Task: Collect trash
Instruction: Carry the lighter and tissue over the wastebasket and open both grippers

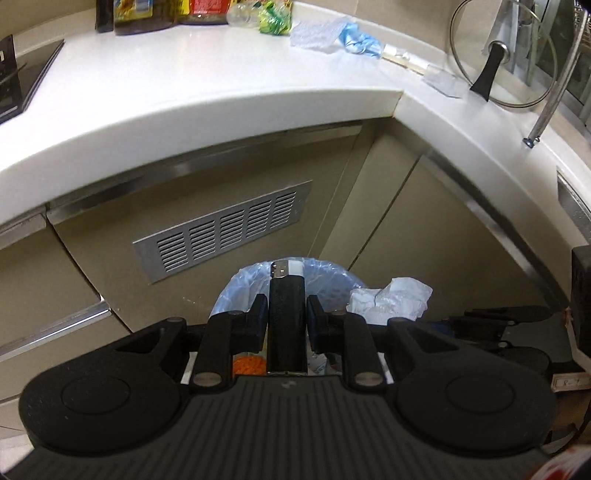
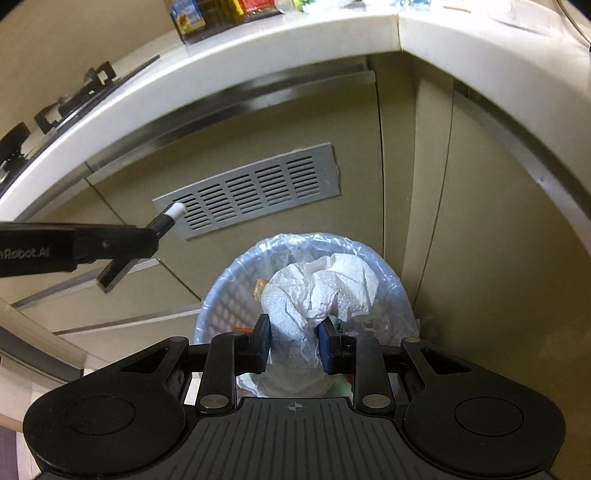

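Observation:
My left gripper [image 1: 287, 319] is shut on a black lighter [image 1: 287, 314] with a metal and white top, held upright over the bin [image 1: 240, 284]. From the right wrist view the left gripper [image 2: 159, 230] shows at the left with the lighter [image 2: 168, 218] sticking out past its fingers. My right gripper [image 2: 294, 345] is shut on a crumpled white paper towel [image 2: 321, 288], held just above the round basket bin [image 2: 229, 291] lined with a blue plastic bag. In the left wrist view the paper towel [image 1: 391, 299] shows to the right of the bin.
The bin stands on the floor in a corner of beige cabinets with a grey vent grille [image 2: 251, 188]. Up on the white counter [image 1: 184, 85] lie a blue mask [image 1: 360, 37], clear plastic wrap [image 1: 314, 33], a green wrapper [image 1: 275, 18], jars and a glass pot lid [image 1: 498, 55]. A stove [image 2: 74, 92] sits at left.

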The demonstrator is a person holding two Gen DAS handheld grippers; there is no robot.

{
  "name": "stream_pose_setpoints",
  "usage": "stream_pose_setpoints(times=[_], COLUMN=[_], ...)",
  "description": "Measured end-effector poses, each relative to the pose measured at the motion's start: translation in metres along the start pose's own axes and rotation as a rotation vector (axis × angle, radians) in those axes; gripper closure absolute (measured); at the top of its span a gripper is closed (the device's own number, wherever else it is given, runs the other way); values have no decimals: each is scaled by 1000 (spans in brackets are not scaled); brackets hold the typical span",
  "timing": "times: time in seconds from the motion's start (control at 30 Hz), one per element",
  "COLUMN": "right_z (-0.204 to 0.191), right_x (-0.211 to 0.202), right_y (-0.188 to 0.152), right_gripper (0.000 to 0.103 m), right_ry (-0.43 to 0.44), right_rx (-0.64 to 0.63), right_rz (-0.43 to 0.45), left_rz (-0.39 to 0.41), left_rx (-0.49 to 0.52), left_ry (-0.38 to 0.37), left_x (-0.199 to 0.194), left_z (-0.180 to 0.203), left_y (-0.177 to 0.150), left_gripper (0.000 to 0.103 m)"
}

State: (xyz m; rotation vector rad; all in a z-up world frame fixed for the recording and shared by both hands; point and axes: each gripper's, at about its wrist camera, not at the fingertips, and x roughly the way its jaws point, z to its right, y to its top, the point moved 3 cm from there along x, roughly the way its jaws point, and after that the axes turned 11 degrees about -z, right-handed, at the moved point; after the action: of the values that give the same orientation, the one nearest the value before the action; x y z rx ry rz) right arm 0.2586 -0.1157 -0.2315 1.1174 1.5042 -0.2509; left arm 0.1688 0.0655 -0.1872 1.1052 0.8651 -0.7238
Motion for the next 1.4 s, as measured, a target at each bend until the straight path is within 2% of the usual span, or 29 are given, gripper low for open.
stream_pose_setpoints(times=[0.03, 0.1, 0.17, 1.0, 1.13, 1.4], right_z=[2, 3, 3, 20, 20, 20], right_x=[3, 8, 11, 13, 13, 4], right_y=[1, 3, 7, -7, -7, -8], right_gripper=[75, 57, 48, 48, 47, 47], right_ry=[7, 19, 14, -10, -9, 13], right_rx=[5, 18, 31, 122, 123, 140], right_rz=[-4, -2, 20, -52, -59, -63], left_rz=[-2, -8, -15, -115, -132, -159], left_rx=[-2, -7, -8, 4, 1, 28], left_ry=[1, 2, 5, -27, -44, -10], left_x=[2, 5, 9, 53, 60, 56], left_z=[-1, -2, -2, 7, 8, 8], left_y=[-1, -2, -1, -23, -27, -37], left_gripper=[84, 84, 84, 84, 72, 72])
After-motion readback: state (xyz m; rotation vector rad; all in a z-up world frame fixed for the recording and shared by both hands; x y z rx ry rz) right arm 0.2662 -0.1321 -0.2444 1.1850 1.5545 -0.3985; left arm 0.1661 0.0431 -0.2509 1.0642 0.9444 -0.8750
